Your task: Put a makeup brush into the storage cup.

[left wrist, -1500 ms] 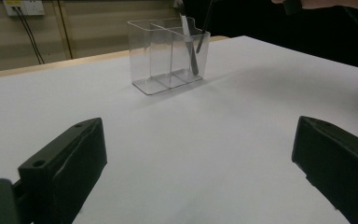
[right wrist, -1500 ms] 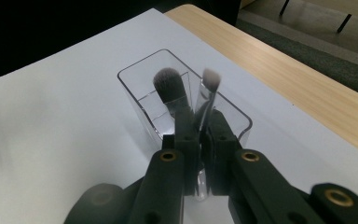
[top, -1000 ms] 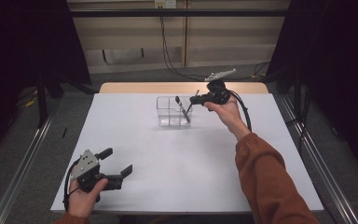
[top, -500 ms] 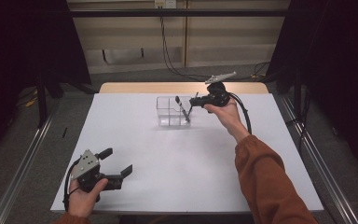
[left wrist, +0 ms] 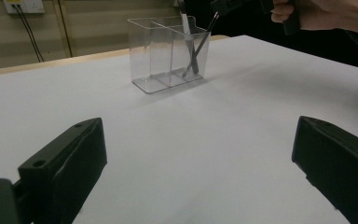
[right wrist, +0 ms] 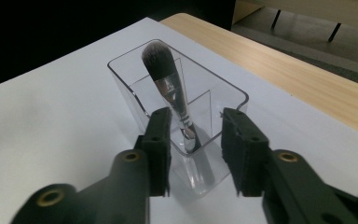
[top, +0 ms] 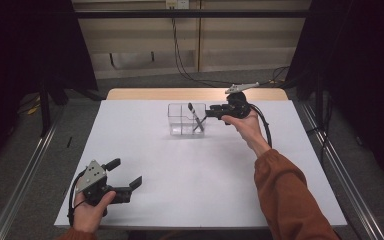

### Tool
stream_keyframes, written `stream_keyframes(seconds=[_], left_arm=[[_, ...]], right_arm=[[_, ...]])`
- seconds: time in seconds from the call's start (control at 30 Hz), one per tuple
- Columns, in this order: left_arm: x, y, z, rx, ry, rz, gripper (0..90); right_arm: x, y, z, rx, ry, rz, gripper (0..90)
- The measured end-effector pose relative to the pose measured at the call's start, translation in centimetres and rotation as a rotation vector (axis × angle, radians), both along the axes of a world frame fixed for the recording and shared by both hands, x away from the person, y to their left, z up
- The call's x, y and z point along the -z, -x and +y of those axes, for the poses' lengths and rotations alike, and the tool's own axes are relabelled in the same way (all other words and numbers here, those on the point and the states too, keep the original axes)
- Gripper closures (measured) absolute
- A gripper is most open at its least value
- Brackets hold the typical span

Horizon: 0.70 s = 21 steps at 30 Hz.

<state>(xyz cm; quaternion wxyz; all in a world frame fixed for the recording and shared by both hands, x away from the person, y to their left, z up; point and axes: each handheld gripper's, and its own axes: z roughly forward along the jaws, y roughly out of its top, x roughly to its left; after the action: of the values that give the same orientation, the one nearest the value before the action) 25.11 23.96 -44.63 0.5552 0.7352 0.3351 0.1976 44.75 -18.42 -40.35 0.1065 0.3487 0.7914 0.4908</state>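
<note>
The right gripper view showed the makeup brush (right wrist: 168, 88) closely: dark bristle head up, silver ferrule, leaning in an end compartment of the clear acrylic organizer (right wrist: 233, 95). The left gripper view added a second dark-handled tool (left wrist: 204, 44) crossing it there. The right gripper (right wrist: 193, 140) hovered over that compartment, its jaws just having opened partway, the brush handle between them but untouched. The left gripper (top: 125, 175) rested wide open near the white table (top: 190, 190) edge. No writing was legible.

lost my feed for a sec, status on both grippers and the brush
Right gripper above clear organizer, jaws just opening, nothing between. Makeup brush stands in organizer, leaning, bristles up. Left gripper open, idle near table front edge. Nothing in the way.
</note>
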Motion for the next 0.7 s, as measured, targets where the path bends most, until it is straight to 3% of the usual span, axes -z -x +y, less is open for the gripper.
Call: stream_keyframes(seconds=[0.3, 0.43, 0.6, 0.7], left_arm=[[-0.1, -0.4, -0.1, -0.009, 0.018, 0.001, 2.9], [0.0, -0.6, -0.2, -0.008, 0.018, 0.004, 2.9], [0.0, -0.5, 0.0, -0.020, 0.021, 0.008, 2.9], [0.0, -0.4, 0.1, -0.023, 0.018, 0.005, 2.9]], right_arm=[[0.1, 1.0, -0.2, 0.018, -0.023, -0.038, 33.9], [0.3, 1.4, 0.0, 0.059, -0.023, -0.058, 15.1], [0.5, 1.7, -0.2, 0.080, -0.053, -0.049, 2.4], [0.6, 2.0, -0.6, 0.083, -0.067, -0.054, 0.6]])
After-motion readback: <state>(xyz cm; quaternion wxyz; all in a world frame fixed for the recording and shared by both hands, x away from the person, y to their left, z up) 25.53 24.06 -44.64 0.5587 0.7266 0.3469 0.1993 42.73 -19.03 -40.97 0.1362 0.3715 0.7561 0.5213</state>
